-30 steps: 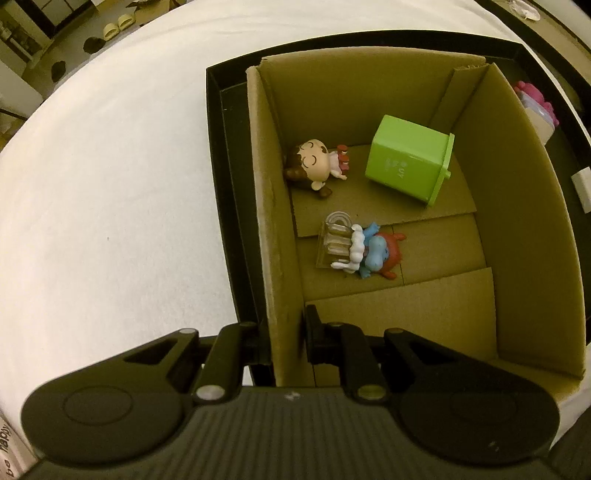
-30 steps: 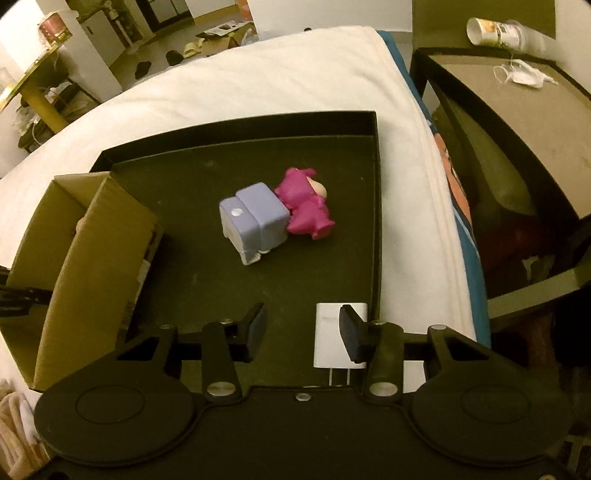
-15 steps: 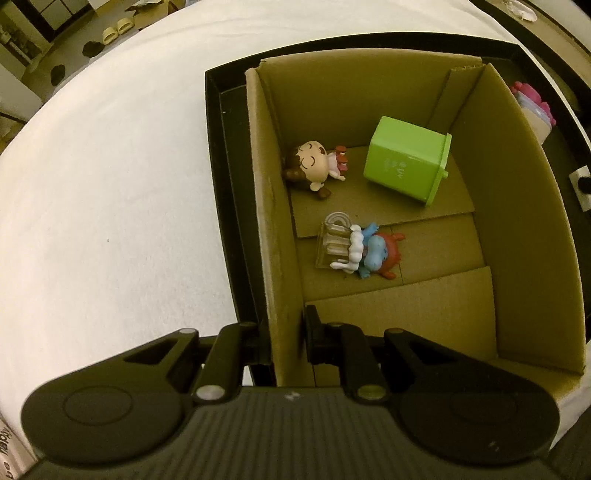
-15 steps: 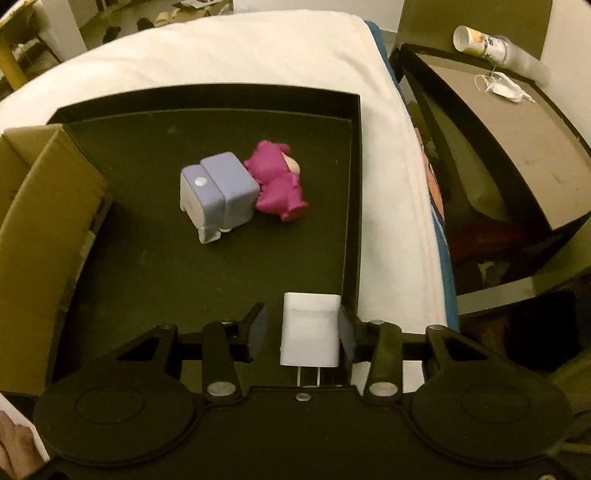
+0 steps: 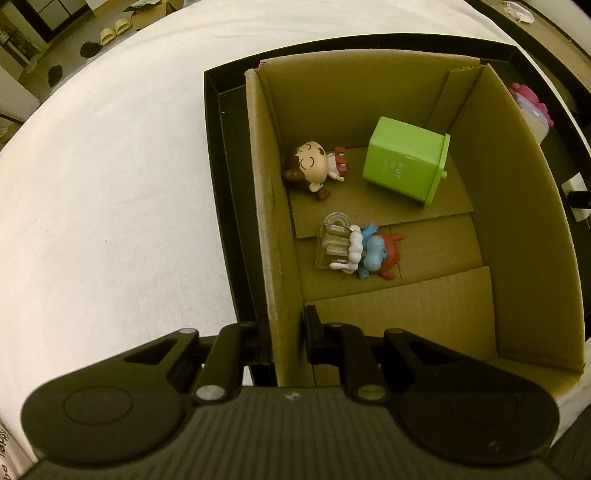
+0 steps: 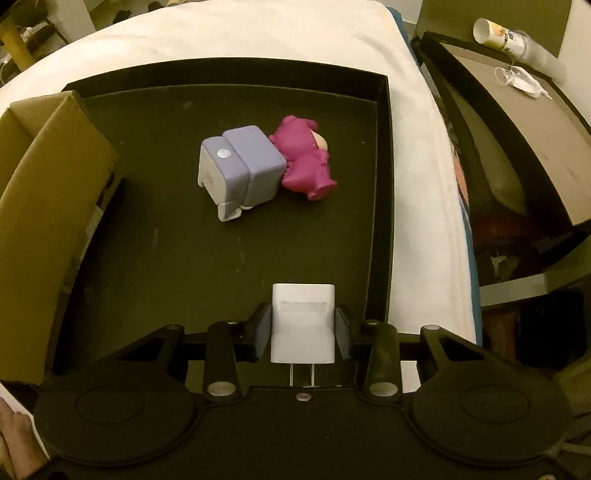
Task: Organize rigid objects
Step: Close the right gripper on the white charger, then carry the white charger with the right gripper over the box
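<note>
My left gripper (image 5: 286, 338) is shut on the left wall of a cardboard box (image 5: 266, 206). In the box lie a green bin (image 5: 404, 160), a brown-haired doll (image 5: 312, 171) and a blue and red figure with a clear piece (image 5: 356, 251). My right gripper (image 6: 303, 332) is shut on a white charger plug (image 6: 303, 323), prongs toward the camera, over the black tray (image 6: 382, 184). A lilac block (image 6: 240, 171) and a pink figure (image 6: 304, 162) lie together on the tray. The box (image 6: 48, 221) stands at the tray's left.
The tray lies on a white cloth (image 5: 110, 184). A dark side table (image 6: 517, 129) with a paper cup (image 6: 495, 33) and a mask stands to the right. Shoes lie on the floor (image 5: 114, 31) far behind.
My right gripper moved onto the white plug and closed on it. The left gripper kept its hold on the box wall and did not move.
</note>
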Demonstrator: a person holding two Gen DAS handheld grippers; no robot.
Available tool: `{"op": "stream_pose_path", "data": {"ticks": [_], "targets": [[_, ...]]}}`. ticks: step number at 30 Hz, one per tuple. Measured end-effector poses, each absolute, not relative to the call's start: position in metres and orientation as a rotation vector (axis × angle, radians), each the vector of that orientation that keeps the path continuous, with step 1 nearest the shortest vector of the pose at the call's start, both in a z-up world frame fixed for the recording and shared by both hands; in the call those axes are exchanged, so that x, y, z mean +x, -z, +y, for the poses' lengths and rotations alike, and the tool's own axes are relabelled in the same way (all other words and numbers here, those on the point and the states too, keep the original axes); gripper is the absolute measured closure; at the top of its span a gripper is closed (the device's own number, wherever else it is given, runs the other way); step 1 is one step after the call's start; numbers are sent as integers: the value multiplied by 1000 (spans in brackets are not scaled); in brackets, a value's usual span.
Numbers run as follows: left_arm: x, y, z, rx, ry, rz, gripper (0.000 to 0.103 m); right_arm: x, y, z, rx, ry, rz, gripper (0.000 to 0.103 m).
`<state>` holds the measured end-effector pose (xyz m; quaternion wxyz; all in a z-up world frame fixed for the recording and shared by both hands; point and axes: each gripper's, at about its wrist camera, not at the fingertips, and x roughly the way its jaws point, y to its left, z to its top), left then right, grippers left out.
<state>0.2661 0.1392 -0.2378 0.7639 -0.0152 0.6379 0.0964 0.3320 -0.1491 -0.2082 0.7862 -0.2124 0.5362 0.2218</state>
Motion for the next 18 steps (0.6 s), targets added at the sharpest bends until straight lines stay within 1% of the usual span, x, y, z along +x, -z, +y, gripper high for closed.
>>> {"op": "stream_pose_path", "data": {"ticks": [7,18], "targets": [[266,238,139,-32,-207,1388,90,316,178,-129,-488,-588,1063,67],[265,237,141,-44,-208,1385,90,302,123,-91,-450,-709,953,67]]}}
